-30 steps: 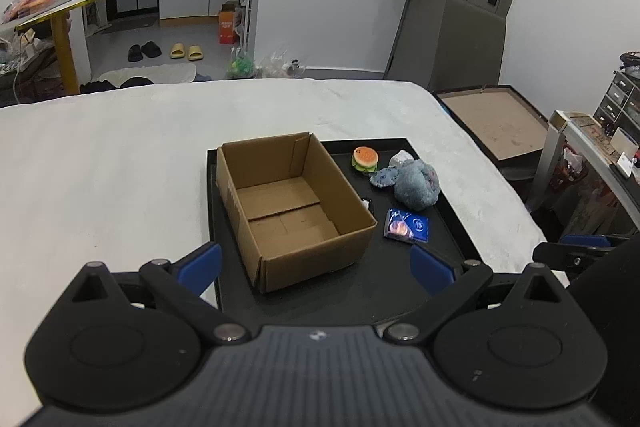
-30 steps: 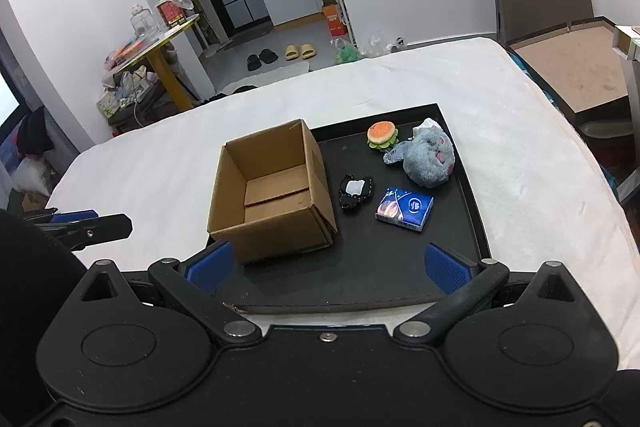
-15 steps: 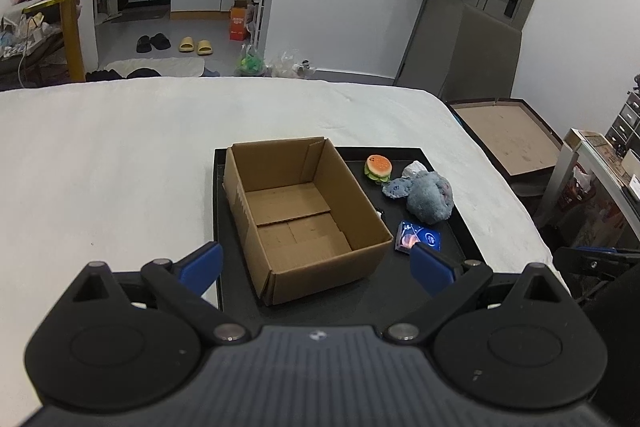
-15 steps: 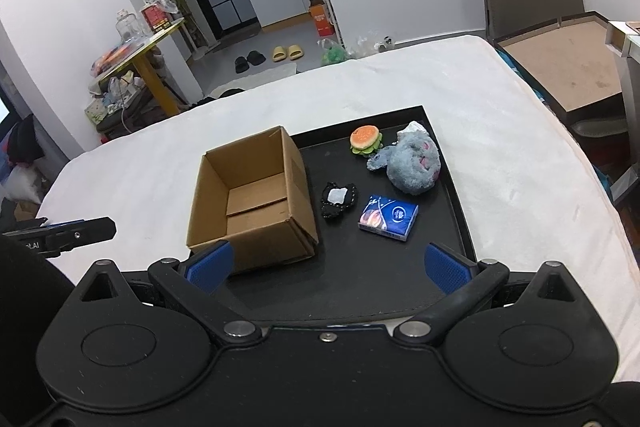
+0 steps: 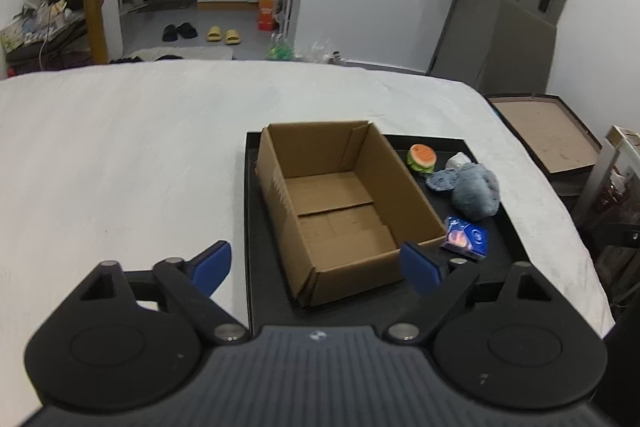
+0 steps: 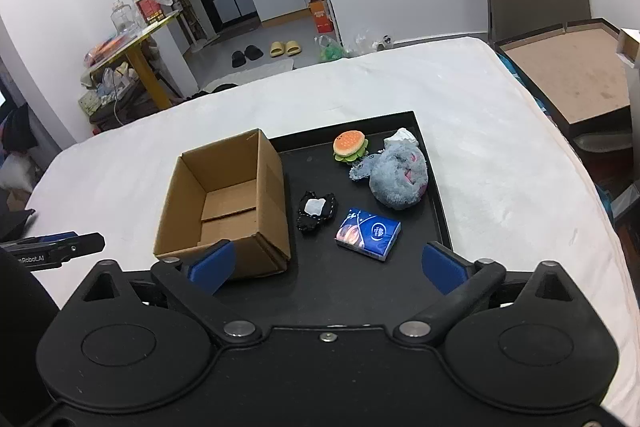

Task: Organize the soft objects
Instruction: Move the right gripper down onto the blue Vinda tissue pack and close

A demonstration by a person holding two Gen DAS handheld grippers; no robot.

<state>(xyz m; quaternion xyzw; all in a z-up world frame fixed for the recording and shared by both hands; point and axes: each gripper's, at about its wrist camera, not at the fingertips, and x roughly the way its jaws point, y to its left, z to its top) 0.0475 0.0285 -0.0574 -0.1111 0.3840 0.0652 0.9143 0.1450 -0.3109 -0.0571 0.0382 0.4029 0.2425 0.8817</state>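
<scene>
An open, empty cardboard box (image 5: 340,203) (image 6: 228,203) stands on the left part of a black tray (image 5: 500,251) (image 6: 352,283) on a white bed. To its right lie a burger plush (image 5: 421,157) (image 6: 350,145), a grey-blue plush animal (image 5: 474,190) (image 6: 396,179), a blue tissue pack (image 5: 466,238) (image 6: 368,233) and a small black soft item with a white patch (image 6: 316,210). My left gripper (image 5: 316,267) is open and empty above the box's near edge. My right gripper (image 6: 326,265) is open and empty above the tray's near part.
The white bed (image 5: 120,155) stretches left and behind the tray. A brown board in a dark frame (image 6: 580,75) sits off the bed's right side. The left gripper's arm (image 6: 52,247) shows at the left edge of the right wrist view. Slippers and a cluttered yellow table (image 6: 132,39) stand beyond.
Both grippers have shifted over the tray, so the box and toys sit differently in each view. Nothing on the tray has moved. Both grippers stay open.
</scene>
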